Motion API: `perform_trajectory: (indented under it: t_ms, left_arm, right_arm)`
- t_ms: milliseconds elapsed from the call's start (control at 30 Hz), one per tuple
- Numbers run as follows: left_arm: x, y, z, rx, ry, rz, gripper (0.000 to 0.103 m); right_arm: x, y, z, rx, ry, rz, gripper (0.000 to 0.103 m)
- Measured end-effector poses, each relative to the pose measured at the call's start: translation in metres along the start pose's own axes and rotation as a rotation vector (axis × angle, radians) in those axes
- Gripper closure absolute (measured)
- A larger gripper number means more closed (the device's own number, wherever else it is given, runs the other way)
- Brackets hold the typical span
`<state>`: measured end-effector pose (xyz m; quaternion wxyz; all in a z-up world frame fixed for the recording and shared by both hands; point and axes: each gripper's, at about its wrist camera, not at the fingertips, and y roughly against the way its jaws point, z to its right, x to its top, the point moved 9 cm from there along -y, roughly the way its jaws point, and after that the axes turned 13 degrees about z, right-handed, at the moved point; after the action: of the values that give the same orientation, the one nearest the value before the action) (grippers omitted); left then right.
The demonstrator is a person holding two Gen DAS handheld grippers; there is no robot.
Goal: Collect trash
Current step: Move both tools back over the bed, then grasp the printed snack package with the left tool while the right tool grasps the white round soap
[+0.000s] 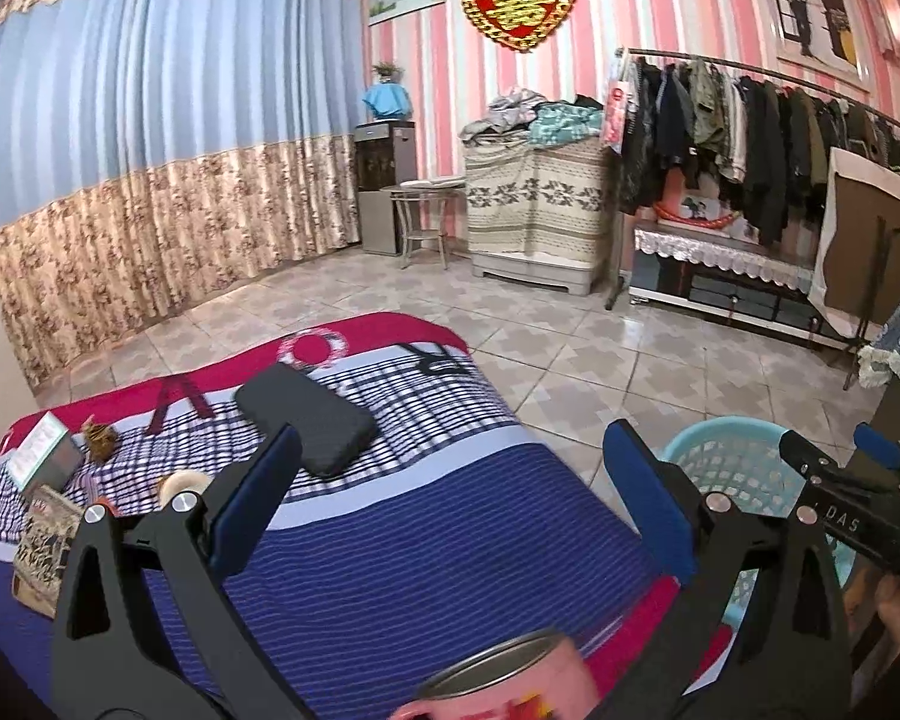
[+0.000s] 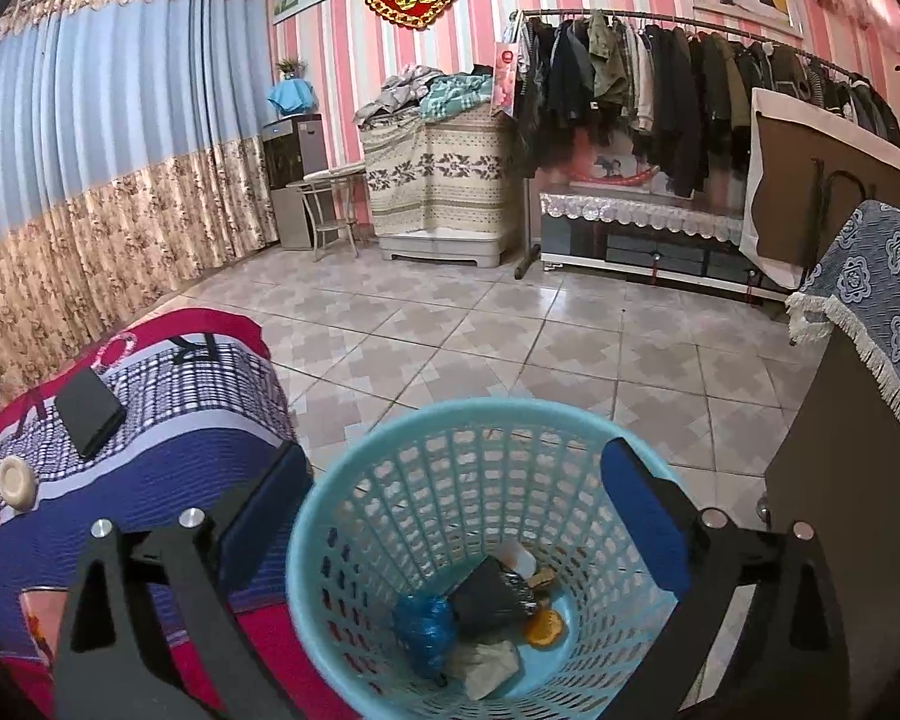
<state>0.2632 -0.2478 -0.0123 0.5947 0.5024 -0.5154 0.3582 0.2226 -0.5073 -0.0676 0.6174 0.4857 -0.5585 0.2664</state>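
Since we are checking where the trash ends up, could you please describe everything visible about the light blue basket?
The light blue basket is a round plastic bin with lattice walls and a solid rim, standing upright on the tiled floor beside the bed. Inside lie a blue crumpled bag, a black wrapper, an orange piece and pale paper. The open right gripper hangs above it, touching nothing.

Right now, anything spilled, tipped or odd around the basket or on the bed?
Nothing spilled or tipped. The blue basket stands upright on the tiles, its trash all inside. The right gripper hangs above it, jaws open and empty. A brown crumpled scrap lies uncollected on the bedspread.
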Motion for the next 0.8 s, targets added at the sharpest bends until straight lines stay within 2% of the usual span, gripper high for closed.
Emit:
perform_trajectory:
  t_ms: [100,433,567,800]
  left_arm:
    - [-0.004,0.006,-0.018,0.012,0.006,-0.004,0.006]
    - [-0.025,0.031,-0.11,0.139,0.004,-0.026,0.006]
    - [-0.04,0.037,-0.15,0.184,0.02,-0.055,0.006]
    - [-0.07,0.049,-0.218,0.274,0.039,-0.117,0.006]
  right_arm:
    - [0.003,0.004,-0.013,0.015,0.004,0.018,0.006]
    - [-0.004,0.017,-0.077,0.124,0.061,0.024,0.006]
    - [-0.014,0.022,-0.112,0.18,0.122,0.0,0.006]
    - [-0.024,0.044,-0.174,0.256,0.269,0.029,0.006]
